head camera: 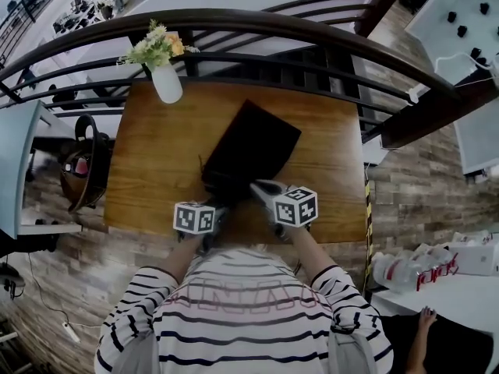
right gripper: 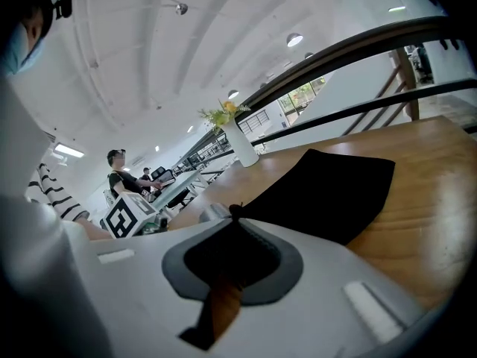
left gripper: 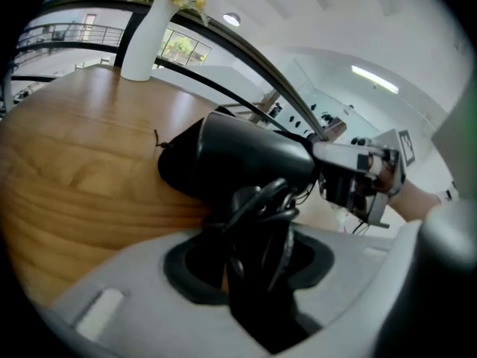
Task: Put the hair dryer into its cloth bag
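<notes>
A black cloth bag (head camera: 253, 146) lies flat in the middle of the wooden table (head camera: 148, 170). My left gripper (left gripper: 257, 274) is shut on the black hair dryer (left gripper: 246, 159), gripping its handle and coiled cord (left gripper: 261, 226). The dryer's barrel rests low over the wood at the bag's near end (head camera: 222, 184). My right gripper (right gripper: 232, 216) is shut on the bag's near edge and lifts it a little; the rest of the bag (right gripper: 320, 189) spreads beyond it. In the head view both grippers sit close together at the table's front, left (head camera: 212, 202) and right (head camera: 259, 187).
A white vase with flowers (head camera: 165, 80) stands at the table's far left corner. A dark curved railing (head camera: 257, 26) runs behind the table. A chair with a bag (head camera: 82, 166) stands left of the table, and other people sit at desks in the background (right gripper: 119, 174).
</notes>
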A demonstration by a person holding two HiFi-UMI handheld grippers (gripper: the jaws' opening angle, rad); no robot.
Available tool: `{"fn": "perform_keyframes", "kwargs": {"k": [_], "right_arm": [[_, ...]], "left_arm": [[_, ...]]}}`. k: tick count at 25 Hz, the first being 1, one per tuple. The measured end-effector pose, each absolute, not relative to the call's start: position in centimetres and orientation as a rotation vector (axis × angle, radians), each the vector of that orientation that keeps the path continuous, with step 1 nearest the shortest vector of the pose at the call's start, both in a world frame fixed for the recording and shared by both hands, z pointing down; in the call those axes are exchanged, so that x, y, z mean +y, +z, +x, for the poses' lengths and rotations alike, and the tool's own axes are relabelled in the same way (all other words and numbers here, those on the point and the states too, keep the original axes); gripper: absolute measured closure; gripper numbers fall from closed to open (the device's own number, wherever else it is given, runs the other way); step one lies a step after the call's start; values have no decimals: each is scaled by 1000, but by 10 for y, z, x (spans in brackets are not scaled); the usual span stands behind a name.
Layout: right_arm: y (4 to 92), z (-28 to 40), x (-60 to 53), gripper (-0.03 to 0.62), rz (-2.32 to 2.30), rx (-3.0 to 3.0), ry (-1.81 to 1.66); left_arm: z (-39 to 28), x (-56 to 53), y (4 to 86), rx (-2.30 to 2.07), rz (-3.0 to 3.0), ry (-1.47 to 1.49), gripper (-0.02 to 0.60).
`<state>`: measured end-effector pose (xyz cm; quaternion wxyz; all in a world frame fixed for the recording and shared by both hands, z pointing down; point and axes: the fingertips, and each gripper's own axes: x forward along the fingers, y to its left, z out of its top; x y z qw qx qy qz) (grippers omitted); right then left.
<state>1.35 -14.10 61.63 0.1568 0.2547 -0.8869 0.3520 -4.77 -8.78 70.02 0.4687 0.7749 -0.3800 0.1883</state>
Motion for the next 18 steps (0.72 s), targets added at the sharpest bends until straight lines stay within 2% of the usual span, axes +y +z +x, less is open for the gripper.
{"fn": "perform_keyframes", "kwargs": {"k": [7,18], "right_arm": [[607,-4,-133,579,681,-2566,996],[603,-15,-108,579,517,-2539,649]], "left_arm": [[-35,-88,708,-884,1855,495,420],[-23,-101,711,-808,1911,597,420]]}}
